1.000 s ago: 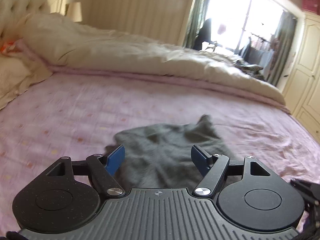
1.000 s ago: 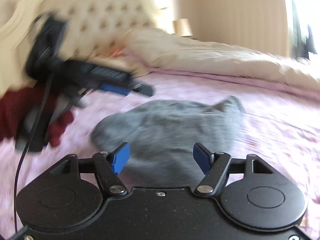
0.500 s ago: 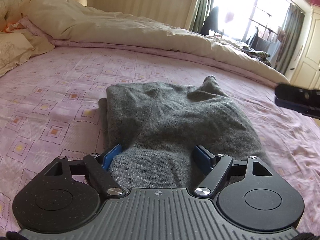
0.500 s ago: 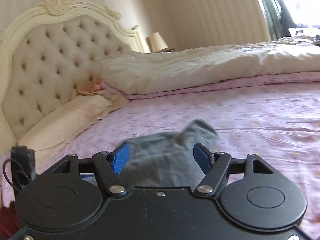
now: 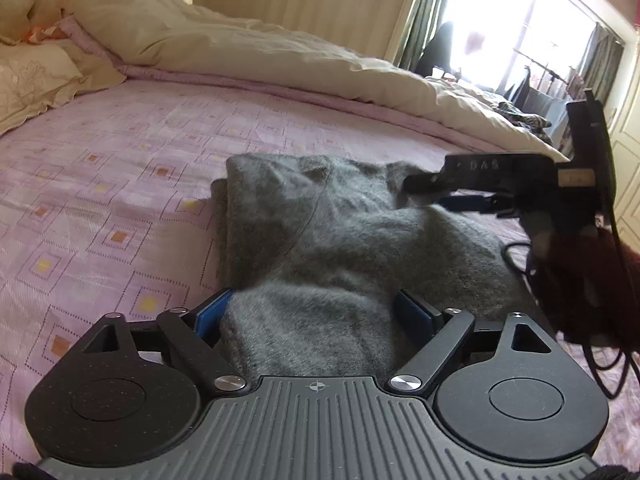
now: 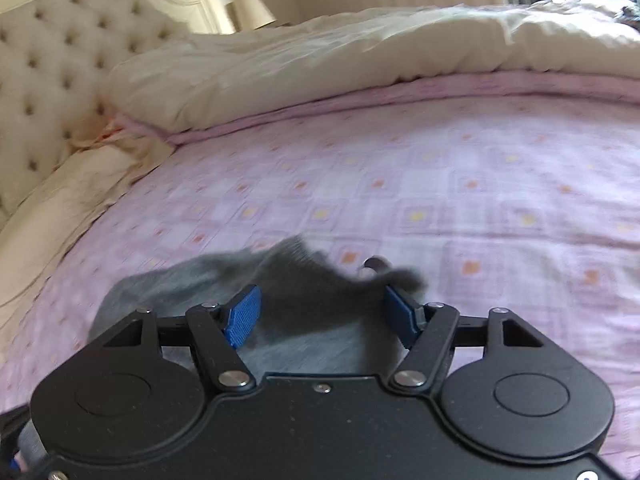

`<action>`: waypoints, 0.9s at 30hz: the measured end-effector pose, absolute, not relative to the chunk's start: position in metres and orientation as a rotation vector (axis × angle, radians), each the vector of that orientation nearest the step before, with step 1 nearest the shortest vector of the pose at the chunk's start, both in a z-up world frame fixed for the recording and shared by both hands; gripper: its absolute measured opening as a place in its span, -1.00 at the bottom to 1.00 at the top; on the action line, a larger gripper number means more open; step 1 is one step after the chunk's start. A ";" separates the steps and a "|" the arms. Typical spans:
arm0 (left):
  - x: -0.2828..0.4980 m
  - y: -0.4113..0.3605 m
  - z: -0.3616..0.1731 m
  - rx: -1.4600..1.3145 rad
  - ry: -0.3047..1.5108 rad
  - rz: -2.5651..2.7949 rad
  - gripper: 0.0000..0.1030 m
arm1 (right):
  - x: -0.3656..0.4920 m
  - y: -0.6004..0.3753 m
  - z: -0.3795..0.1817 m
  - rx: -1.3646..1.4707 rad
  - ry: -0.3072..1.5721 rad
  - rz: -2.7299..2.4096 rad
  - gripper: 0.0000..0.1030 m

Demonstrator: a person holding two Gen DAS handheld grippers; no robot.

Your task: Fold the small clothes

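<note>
On the pink patterned bedsheet (image 5: 120, 184), a grey knit garment (image 5: 328, 224) lies partly folded, near the middle of the bed. Left gripper (image 5: 316, 312) sits at the garment's near edge, jaws spread, blue pads either side of the wool, not pinching. Right gripper (image 6: 324, 312) also spread wide, over the garment's (image 6: 280, 292) far right part; fabric blurred between the pads. In the left wrist view the right gripper (image 5: 424, 188) reaches in from the right, tips at a raised corner. Cream duvet (image 5: 248, 44) bunched along the far side, pillow (image 5: 36, 80) far left, tufted headboard (image 6: 44, 76) beyond.
</note>
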State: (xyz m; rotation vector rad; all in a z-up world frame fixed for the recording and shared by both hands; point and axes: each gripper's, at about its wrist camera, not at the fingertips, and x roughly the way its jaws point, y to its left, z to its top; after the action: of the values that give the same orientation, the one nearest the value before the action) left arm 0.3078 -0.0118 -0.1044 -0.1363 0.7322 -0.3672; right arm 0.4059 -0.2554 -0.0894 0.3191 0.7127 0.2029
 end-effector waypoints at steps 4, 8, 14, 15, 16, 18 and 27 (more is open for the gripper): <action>0.308 -0.001 -0.104 -0.175 0.755 -0.388 0.80 | 0.373 -0.267 -0.071 0.365 0.627 0.213 0.48; 0.307 0.013 -0.087 -0.231 0.805 -0.408 0.80 | 0.324 -0.279 -0.058 0.378 0.595 0.269 0.64; 0.320 0.031 -0.054 -0.202 0.781 -0.404 0.80 | 0.262 -0.294 -0.066 0.531 0.627 0.334 0.73; 0.329 0.034 -0.053 -0.227 0.794 -0.402 0.80 | 0.256 -0.294 -0.070 0.562 0.633 0.343 0.74; 0.338 0.037 -0.054 -0.265 0.812 -0.399 0.80 | 0.250 -0.294 -0.073 0.587 0.640 0.351 0.74; 0.358 0.042 -0.060 -0.343 0.853 -0.404 0.80 | 0.245 -0.286 -0.081 0.620 0.663 0.372 0.75; 0.417 0.046 -0.104 -0.477 0.979 -0.395 0.80 | 0.245 -0.261 -0.114 0.698 0.724 0.456 0.78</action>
State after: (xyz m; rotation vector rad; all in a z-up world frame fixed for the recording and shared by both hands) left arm 0.4170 0.0456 -0.1039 -0.4765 0.9790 -0.3951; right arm 0.2454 -0.2610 -0.1135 0.6978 0.7241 0.4562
